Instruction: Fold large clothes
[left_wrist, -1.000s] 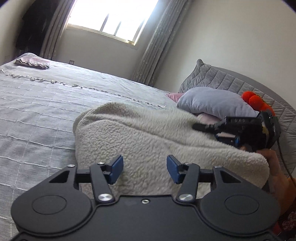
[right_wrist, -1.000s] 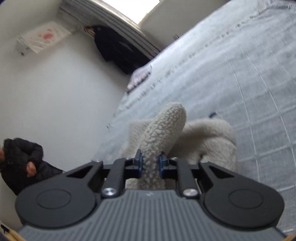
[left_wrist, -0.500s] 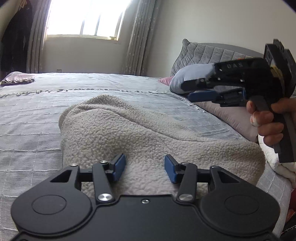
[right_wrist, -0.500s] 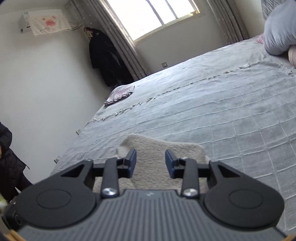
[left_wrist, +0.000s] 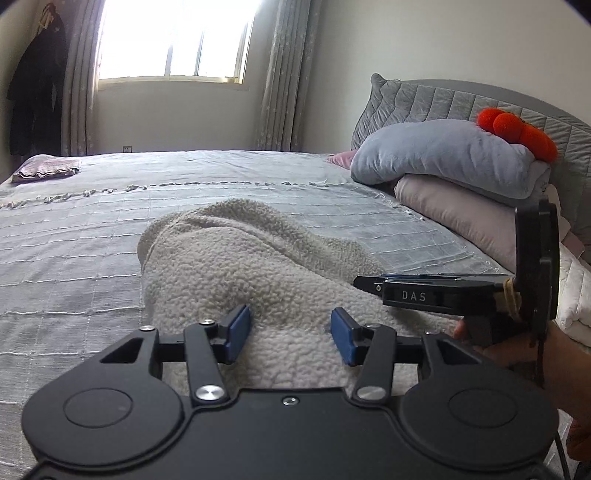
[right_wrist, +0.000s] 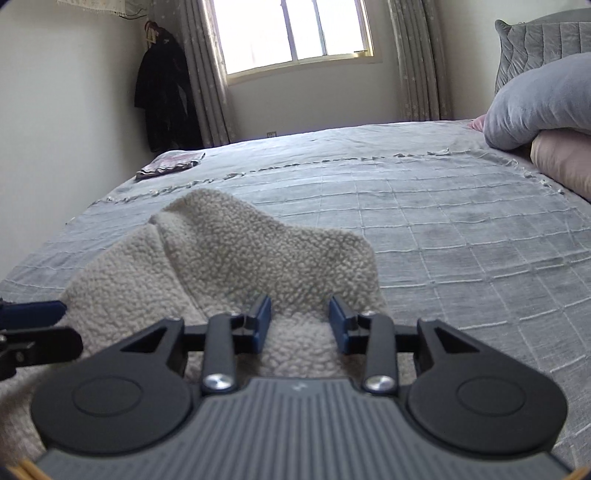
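A cream fleece garment (left_wrist: 258, 280) is lying bunched on the grey bedspread (left_wrist: 74, 251), with the left tongs (left_wrist: 290, 330) and right tongs (right_wrist: 300, 324) both hovering open over its near edge, gripping nothing.

Cream garment (left_wrist: 258, 273): thick, nubbly fleece cloth, matt and rough in pile. Bedspread (left_wrist: 74, 236): thin grey woven cloth, matt, crossed by raised pale threads in a grid. Left gripper (left_wrist: 290, 328): matt black plastic body, smooth, with 2 blue pads (left_wrist: 238, 326) and bright, polished metal screw heads. Right gripper (right_wrist: 300, 324): matt black arms and a ribbed grey plastic housing. Grey cushion (left_wrist: 443, 155): soft, smooth plush. Headboard (left_wrist: 436, 98): quilted grey cloth with a faint sheen.
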